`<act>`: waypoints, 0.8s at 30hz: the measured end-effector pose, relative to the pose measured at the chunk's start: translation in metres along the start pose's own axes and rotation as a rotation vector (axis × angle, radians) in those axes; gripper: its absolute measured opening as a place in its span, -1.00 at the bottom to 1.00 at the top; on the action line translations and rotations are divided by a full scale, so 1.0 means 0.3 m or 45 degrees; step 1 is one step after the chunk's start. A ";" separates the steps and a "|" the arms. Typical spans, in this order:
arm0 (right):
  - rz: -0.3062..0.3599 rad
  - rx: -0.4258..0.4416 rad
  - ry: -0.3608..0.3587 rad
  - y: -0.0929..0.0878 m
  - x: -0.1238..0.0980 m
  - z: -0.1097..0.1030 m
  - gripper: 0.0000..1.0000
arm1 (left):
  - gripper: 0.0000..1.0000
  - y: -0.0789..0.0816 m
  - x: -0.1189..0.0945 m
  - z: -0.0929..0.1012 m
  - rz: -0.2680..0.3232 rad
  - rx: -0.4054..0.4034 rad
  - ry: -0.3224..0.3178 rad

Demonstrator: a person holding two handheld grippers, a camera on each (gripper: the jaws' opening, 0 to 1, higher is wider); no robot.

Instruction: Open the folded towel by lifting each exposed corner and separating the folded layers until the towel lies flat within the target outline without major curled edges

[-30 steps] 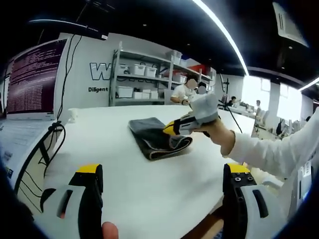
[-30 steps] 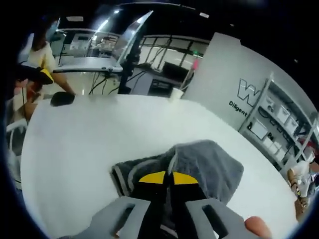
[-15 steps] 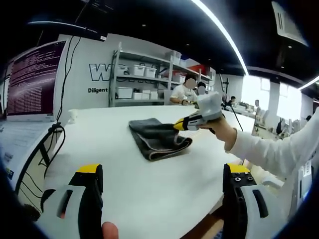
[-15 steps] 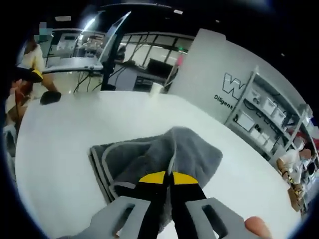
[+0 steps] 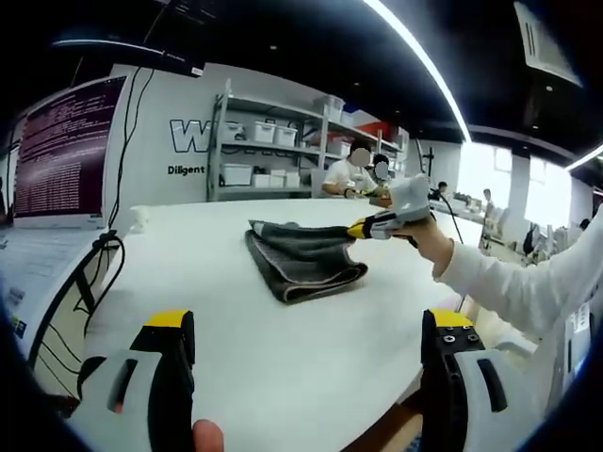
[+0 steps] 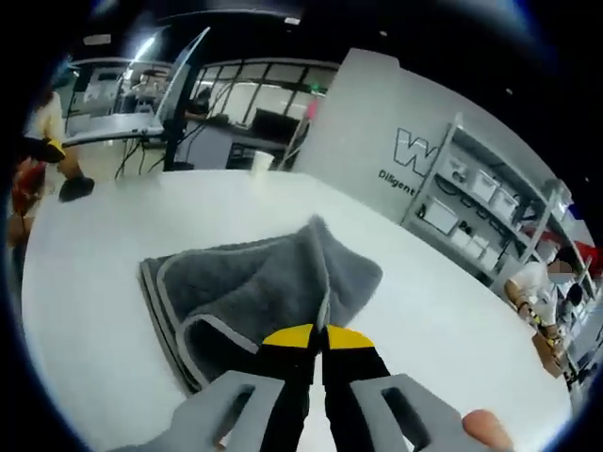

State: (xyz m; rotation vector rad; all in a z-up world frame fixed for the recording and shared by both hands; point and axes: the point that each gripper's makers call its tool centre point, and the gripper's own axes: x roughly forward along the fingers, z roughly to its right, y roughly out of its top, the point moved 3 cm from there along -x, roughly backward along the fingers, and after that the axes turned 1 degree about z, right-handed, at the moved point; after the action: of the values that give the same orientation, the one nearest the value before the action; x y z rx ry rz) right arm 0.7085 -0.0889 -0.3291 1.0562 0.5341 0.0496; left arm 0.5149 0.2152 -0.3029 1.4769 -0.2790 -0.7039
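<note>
Right tool pinching towel, shelves behind

On the white wall behind the shelves, large outlined letters begin with "W"; the shelf rack hides the rest. Under them, small dark print begins with "Diligent", and the following letters are also covered. In the right gripper view the same wall shows "W" and below it "Diligent". The big screen at the left carries many lines of light text on a dark red ground, too small to read.
</note>
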 end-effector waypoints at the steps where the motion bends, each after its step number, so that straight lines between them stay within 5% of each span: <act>1: -0.001 0.005 -0.007 -0.005 -0.003 0.009 -1.00 | 0.98 -0.001 0.000 0.000 -0.002 0.002 0.000; 24: -0.123 0.112 -0.156 -0.211 -0.079 0.190 -1.00 | 0.98 -0.008 0.000 -0.008 -0.013 -0.003 0.013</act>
State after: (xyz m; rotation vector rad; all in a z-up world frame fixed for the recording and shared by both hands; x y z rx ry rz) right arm 0.6995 -0.1740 -0.3513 1.1097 0.4787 -0.1241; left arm 0.5157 0.2173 -0.3053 1.4802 -0.2628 -0.7046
